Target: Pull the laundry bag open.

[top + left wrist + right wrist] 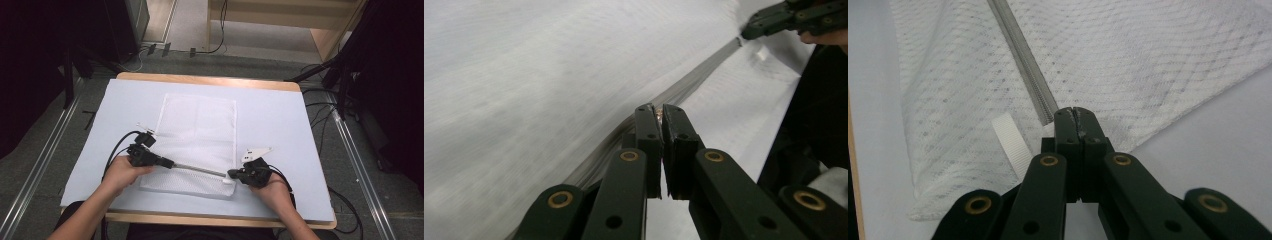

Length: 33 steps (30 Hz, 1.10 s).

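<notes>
Left gripper (661,116) pinched on the zipper pull (658,116), near-left on the bag (197,125); right gripper (1076,114) clamped on the zipper (197,169) end, near-right corner. Bag flat on the table (280,115), mid-table. Risks: pull slipping from the pads if tugged off-line; mesh bunching and jamming the slider should the right grip give. Glint of metal between pads in left gripper view; tape loop (1011,140) in right gripper view.

Mesh bag (197,142) lying flat on the table (280,115), zipper (200,170) along its near edge. My left gripper (170,163) is at the zipper's left part, my right gripper (231,174) at its right end, beside a loop tab (1010,140).
</notes>
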Each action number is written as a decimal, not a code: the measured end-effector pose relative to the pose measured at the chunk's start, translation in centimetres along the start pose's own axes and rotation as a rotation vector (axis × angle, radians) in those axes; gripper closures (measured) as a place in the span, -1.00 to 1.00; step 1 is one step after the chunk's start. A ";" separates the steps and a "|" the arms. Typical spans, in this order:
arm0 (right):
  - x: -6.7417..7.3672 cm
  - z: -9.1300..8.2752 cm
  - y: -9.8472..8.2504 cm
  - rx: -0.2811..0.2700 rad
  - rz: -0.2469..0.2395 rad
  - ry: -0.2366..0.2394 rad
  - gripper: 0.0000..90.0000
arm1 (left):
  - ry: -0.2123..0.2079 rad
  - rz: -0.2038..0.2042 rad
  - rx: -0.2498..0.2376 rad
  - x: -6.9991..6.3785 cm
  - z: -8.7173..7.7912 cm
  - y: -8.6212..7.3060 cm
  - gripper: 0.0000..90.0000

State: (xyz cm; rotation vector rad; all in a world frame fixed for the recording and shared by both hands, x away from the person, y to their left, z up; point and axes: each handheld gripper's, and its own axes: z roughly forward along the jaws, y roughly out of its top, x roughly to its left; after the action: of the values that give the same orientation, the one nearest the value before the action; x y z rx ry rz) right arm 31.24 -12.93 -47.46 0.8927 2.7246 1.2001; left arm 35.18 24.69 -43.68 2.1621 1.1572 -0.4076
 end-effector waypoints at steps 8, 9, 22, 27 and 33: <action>-0.2 0.0 0.1 0.005 0.005 0.010 1.00 | 0.010 -0.017 -0.014 1.7 -2.3 -1.4 0.96; -0.2 0.0 0.1 0.004 0.005 0.011 1.00 | 0.019 -0.020 -0.014 1.8 -2.4 -1.5 0.96; -0.3 0.1 0.3 0.013 0.002 0.019 1.00 | 0.075 -0.108 -0.057 5.0 -5.4 -4.1 0.96; -0.3 0.1 0.4 0.020 0.006 0.021 1.00 | 0.068 -0.109 -0.064 5.0 -5.4 -4.2 0.95; -0.4 0.1 0.5 0.025 0.008 0.026 1.00 | 0.071 -0.105 -0.055 4.6 -5.3 -4.6 0.95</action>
State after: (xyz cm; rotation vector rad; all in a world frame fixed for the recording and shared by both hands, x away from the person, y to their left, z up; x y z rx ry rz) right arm 31.87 -12.77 -47.29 0.8974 2.7650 1.1908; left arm 33.84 32.97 -44.01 2.0891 1.3102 -0.3431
